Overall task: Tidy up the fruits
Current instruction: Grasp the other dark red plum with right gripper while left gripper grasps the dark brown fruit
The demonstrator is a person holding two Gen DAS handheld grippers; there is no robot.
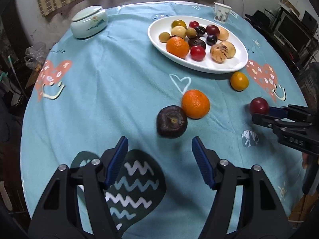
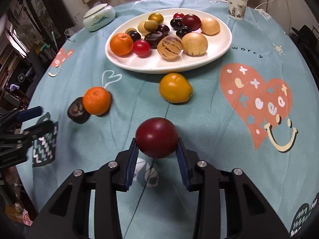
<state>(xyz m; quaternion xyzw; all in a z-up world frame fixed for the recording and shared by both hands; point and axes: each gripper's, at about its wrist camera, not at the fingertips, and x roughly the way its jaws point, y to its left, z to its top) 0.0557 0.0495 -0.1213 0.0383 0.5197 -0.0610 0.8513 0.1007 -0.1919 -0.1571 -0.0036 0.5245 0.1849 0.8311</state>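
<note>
A white oval plate (image 1: pixel 235 67) (image 2: pixel 223 47) at the back of the table holds several fruits. On the cloth lie an orange (image 1: pixel 195 104) (image 2: pixel 96 100), a dark purple fruit (image 1: pixel 171 121) (image 2: pixel 76 111) touching it, and a yellow fruit (image 1: pixel 239 80) (image 2: pixel 175 87) by the plate's front rim. My right gripper (image 2: pixel 157 141) (image 1: pixel 257 112) is shut on a dark red plum (image 2: pixel 157 137) (image 1: pixel 259 106), held just above the cloth. My left gripper (image 1: pixel 159 145) (image 2: pixel 39 117) is open and empty, just short of the dark purple fruit.
A pale green lidded jar (image 1: pixel 89 22) (image 2: pixel 99 17) stands at the back left. A paper cup (image 1: pixel 221 12) (image 2: pixel 236 7) stands at the back right. The round table's blue printed cloth (image 1: pixel 111 91) falls away at the edges, with clutter beyond.
</note>
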